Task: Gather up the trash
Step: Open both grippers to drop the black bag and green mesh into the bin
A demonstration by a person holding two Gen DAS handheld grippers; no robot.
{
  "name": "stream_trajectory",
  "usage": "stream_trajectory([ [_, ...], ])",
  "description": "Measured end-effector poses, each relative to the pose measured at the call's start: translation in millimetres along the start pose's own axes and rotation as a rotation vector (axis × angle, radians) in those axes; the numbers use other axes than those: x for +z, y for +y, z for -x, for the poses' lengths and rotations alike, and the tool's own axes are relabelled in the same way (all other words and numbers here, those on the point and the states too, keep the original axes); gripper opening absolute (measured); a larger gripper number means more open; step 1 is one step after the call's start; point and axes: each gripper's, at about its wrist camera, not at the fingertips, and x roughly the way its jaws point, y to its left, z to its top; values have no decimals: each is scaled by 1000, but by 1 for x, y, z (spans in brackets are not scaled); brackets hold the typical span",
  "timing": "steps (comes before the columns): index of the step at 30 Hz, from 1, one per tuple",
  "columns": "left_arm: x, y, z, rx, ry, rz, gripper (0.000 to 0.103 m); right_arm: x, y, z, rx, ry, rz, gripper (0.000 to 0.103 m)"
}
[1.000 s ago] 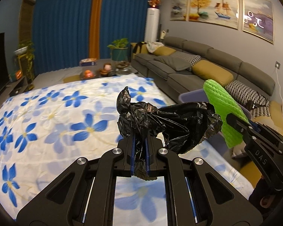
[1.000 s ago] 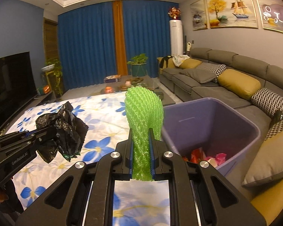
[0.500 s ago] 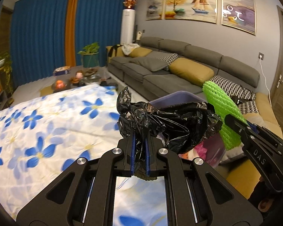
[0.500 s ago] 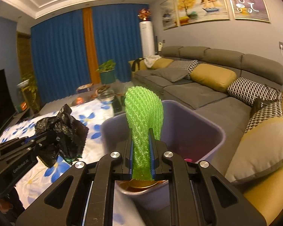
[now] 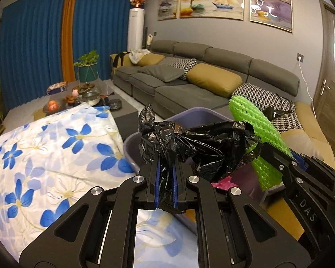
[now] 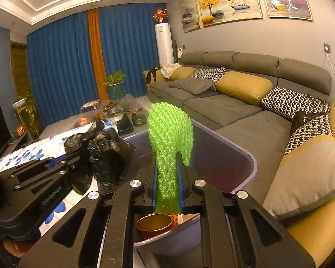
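My left gripper (image 5: 166, 163) is shut on a crumpled black plastic bag (image 5: 207, 147), which bulges up and to the right of its blue pads. It hangs over the near rim of the purple trash bin (image 5: 189, 114). My right gripper (image 6: 169, 158) is shut on a green foam fruit net (image 6: 169, 129) that stands upright above the bin's inside wall (image 6: 223, 151). In the left wrist view the net (image 5: 254, 125) and right gripper (image 5: 268, 154) sit just right of the bag. In the right wrist view the bag (image 6: 105, 151) and left gripper (image 6: 78, 158) sit to the left.
A gold cup (image 6: 154, 223) and pink scraps (image 5: 223, 183) lie inside the bin. A blue-flowered cloth (image 5: 44, 151) covers the surface to the left. A grey sofa (image 5: 189, 89) with cushions runs along the right wall. Beyond the cloth stands a cluttered coffee table (image 5: 84, 96).
Both grippers have swung to the right, from above the flowered cloth to above the purple bin. The black bag and the green net stay clamped as before.
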Motion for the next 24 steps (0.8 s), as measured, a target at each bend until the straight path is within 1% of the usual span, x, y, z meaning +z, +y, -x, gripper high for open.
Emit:
stream_trajectory([
  [3,0,-4,-7,-30,3,-6,9,1,-2,-1,0,-2,-6,17],
  [5,-1,-8,-10,-45,4,-11,11,1,-2,-2,-2,-1,-8,18],
  [8,-2,-10,-17,-80,13,0,21,0,-4,-3,0,0,-13,18],
  [10,-5,-10,-20,-98,19,8,40,0,-6,-6,5,4,-21,19],
  [11,-6,-9,-21,-104,16,12,45,0,-7,-7,6,7,-26,21],
  [12,-7,-8,-21,-103,11,17,54,0,-9,-8,8,12,-29,22],
  [13,-8,-5,-20,-98,7,23,63,1,-10,-8,12,15,-31,23],
  [14,-9,-3,-19,-93,4,31,67,1,-10,-9,13,18,-31,27],
  [16,-11,5,-14,-74,-7,60,79,1,-10,-7,11,14,-30,30],
  [18,-14,15,-7,-38,-14,80,83,1,-11,-5,10,13,-32,32],
  [21,-20,25,7,13,-24,81,88,2,-11,2,13,-2,-46,46],
  [22,-22,28,14,30,-30,77,90,4,-12,3,11,-8,-47,52],
  [23,-25,31,20,46,-35,73,91,4,-10,7,11,-18,-44,56],
  [24,-29,34,29,66,-39,67,92,5,-9,10,13,-27,-40,58],
])
